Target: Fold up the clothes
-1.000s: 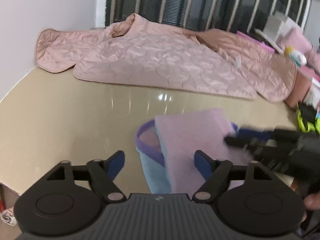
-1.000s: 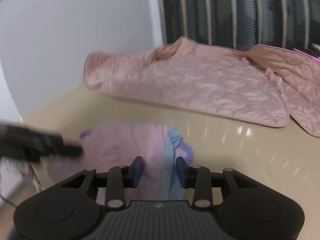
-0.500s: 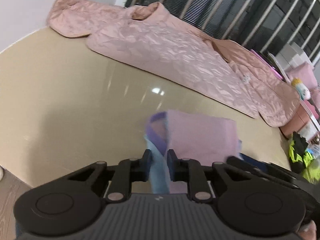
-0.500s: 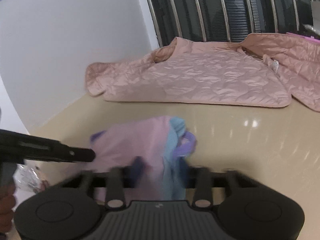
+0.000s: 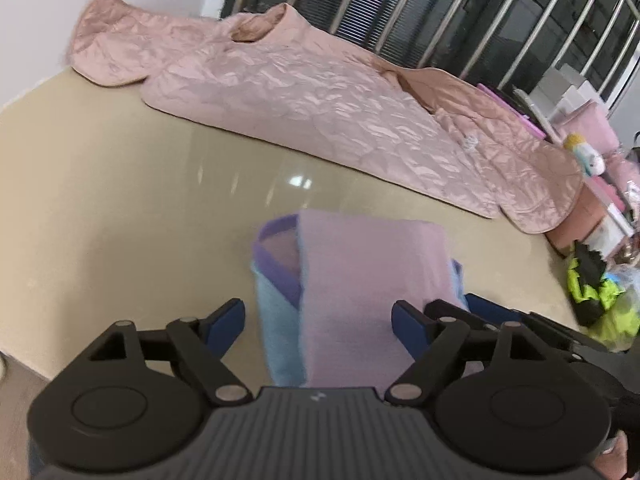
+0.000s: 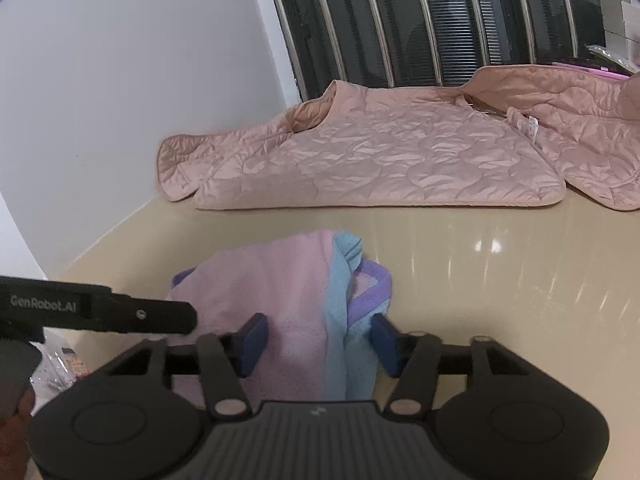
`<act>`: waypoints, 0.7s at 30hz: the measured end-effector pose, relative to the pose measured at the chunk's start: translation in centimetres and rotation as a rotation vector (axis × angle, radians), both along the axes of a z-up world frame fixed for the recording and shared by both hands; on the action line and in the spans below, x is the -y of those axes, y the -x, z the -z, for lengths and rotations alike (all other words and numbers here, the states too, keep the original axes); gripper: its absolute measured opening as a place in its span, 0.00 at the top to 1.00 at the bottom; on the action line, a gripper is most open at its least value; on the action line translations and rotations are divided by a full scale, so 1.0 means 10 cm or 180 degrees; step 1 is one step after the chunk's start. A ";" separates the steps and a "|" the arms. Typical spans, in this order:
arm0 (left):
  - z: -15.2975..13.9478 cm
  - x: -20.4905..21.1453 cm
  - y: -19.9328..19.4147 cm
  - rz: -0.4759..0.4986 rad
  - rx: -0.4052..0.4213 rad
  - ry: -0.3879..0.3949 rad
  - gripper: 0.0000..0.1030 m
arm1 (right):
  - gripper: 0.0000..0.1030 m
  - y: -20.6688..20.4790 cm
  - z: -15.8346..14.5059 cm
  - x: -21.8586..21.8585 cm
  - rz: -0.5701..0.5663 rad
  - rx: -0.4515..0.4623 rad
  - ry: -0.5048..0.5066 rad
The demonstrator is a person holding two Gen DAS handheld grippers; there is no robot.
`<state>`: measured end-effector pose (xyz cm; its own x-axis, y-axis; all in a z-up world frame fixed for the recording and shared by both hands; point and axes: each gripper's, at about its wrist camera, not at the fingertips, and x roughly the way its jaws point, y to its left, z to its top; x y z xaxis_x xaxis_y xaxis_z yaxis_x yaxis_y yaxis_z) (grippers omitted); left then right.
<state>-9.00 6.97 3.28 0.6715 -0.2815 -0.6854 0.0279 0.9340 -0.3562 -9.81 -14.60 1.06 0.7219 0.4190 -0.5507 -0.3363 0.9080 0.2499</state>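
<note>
Folded pink and blue shirt (image 5: 360, 280) lies flat on the shiny tan table (image 5: 120, 200), right in front of both tools. The left gripper (image 5: 318, 322) has just opened wide, so its blue pads sit on each side of the cloth and do not squeeze it. The right gripper (image 6: 318, 342) has just opened too, with cloth between its pads but not pinched. I think both let go so the fold can rest. A big pink quilted coat (image 6: 380, 156) waits farther back by the window bars (image 6: 400, 20).

A home room: barred window (image 6: 420, 24) at the top, pink quilted jacket (image 6: 380, 156) on a glossy beige tabletop (image 6: 500, 280), stuffed toy (image 5: 588, 156) at right.
</note>
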 end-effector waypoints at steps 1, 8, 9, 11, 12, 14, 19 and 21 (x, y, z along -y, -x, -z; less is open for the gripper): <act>0.00 0.01 0.00 0.0022 -0.0003 0.0027 0.25 | 0.48 0.01 -0.01 0.03 0.0030 0.0021 -0.0033; 0.05 0.02 -0.04 -0.0005 -0.0070 0.0179 0.75 | 0.58 -0.07 0.04 0.04 0.0020 -0.0031 -0.0001; 0.06 0.02 -0.04 -0.0020 -0.0079 0.0234 0.79 | 0.79 -0.06 0.04 0.02 -0.0016 -0.0029 0.0028; 0.07 0.02 -0.02 -0.0037 -0.0054 0.0279 0.86 | 0.90 -0.03 0.05 -0.03 -0.0086 -0.0036 0.0050; 0.05 0.03 0.00 -0.0026 -0.0013 0.0247 0.88 | 0.92 -0.01 0.04 -0.05 -0.0072 -0.0012 0.0081; -0.04 0.10 0.05 0.0024 0.0098 0.0086 0.89 | 0.93 0.05 -0.02 -0.10 -0.0065 0.0102 0.0165; -0.26 0.24 0.12 0.0135 0.0370 -0.0201 0.89 | 0.94 0.19 -0.23 -0.18 -0.0078 0.0396 0.0327; -0.28 0.27 0.12 0.0155 0.0388 -0.0240 0.90 | 0.94 0.22 -0.32 -0.20 -0.0083 0.0495 0.0391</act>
